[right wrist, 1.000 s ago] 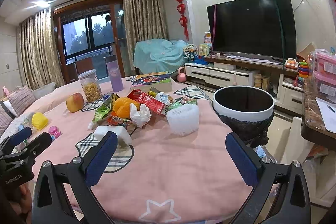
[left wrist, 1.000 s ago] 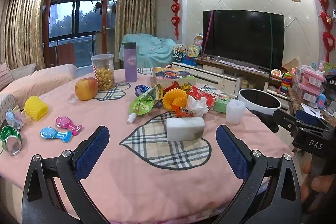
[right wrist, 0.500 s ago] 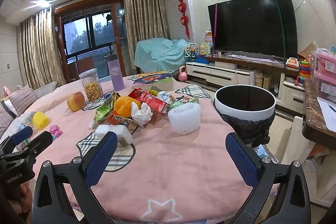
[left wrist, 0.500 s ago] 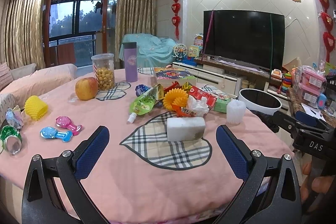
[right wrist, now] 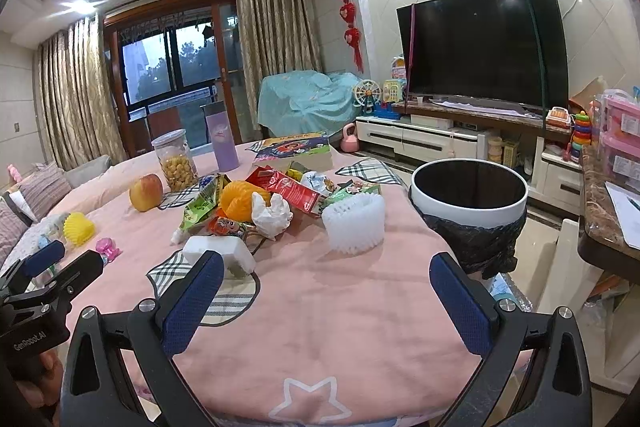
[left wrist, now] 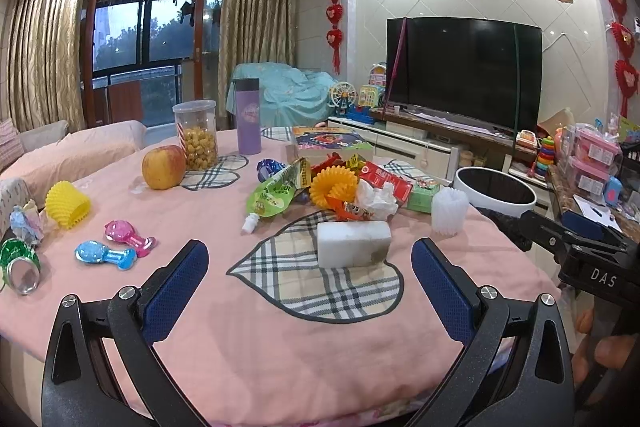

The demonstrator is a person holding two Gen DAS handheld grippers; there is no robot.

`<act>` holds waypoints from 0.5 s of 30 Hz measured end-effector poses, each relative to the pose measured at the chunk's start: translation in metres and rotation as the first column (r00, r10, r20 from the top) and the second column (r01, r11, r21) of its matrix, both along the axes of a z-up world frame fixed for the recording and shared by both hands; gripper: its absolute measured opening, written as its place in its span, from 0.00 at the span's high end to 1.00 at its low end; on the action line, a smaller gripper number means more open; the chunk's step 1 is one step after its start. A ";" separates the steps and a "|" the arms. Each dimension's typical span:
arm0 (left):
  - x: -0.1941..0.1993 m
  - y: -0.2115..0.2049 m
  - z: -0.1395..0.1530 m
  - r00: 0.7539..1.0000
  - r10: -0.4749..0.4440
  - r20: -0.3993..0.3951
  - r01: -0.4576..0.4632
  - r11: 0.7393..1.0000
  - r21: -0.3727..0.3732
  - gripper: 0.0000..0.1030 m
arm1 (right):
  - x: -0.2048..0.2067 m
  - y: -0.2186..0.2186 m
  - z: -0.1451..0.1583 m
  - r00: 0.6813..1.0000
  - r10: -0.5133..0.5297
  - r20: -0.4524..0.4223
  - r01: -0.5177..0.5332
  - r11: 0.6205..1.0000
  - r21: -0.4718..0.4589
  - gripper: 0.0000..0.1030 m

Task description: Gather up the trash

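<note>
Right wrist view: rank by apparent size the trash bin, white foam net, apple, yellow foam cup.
1. Trash bin, clearly largest.
2. White foam net.
3. Apple.
4. Yellow foam cup, though close to the apple.

The net sits nearer the camera than the apple, so that gap may be partly perspective.

"DAS" on right hand-held gripper [left wrist: 568, 247]; "GenRobot.AI" on left hand-held gripper [right wrist: 52, 271].

A pink-clothed table [left wrist: 280, 339] is carrying a white block [left wrist: 353, 243], a white foam sleeve [left wrist: 449, 211] and a heap of wrappers [left wrist: 320, 187] at its middle. An apple [left wrist: 163, 167], a snack jar [left wrist: 195, 135], a purple flask [left wrist: 249, 116] and a book [left wrist: 330, 140] are sitting toward the far side. A yellow sleeve [left wrist: 67, 203], two small toys [left wrist: 116, 245] and a green can [left wrist: 20, 267] are lying at the left edge.
</note>
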State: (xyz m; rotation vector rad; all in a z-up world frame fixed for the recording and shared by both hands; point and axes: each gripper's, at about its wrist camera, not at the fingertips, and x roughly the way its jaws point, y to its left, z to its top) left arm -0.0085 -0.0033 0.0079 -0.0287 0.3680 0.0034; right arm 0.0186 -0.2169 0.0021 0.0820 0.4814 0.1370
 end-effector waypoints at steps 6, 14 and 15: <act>0.000 0.000 -0.001 1.000 0.000 -0.002 0.000 1.000 0.001 0.00 | 0.000 0.000 0.000 1.000 -0.001 0.000 0.001 1.000 -0.001 0.00; 0.002 0.002 -0.006 1.000 -0.005 -0.011 0.005 1.000 -0.010 0.00 | -0.001 0.001 -0.002 1.000 -0.001 -0.005 0.001 1.000 0.000 0.00; 0.003 0.002 -0.006 1.000 -0.006 -0.013 0.006 1.000 -0.011 0.00 | 0.000 0.002 -0.002 1.000 0.000 -0.008 0.000 1.000 0.001 0.00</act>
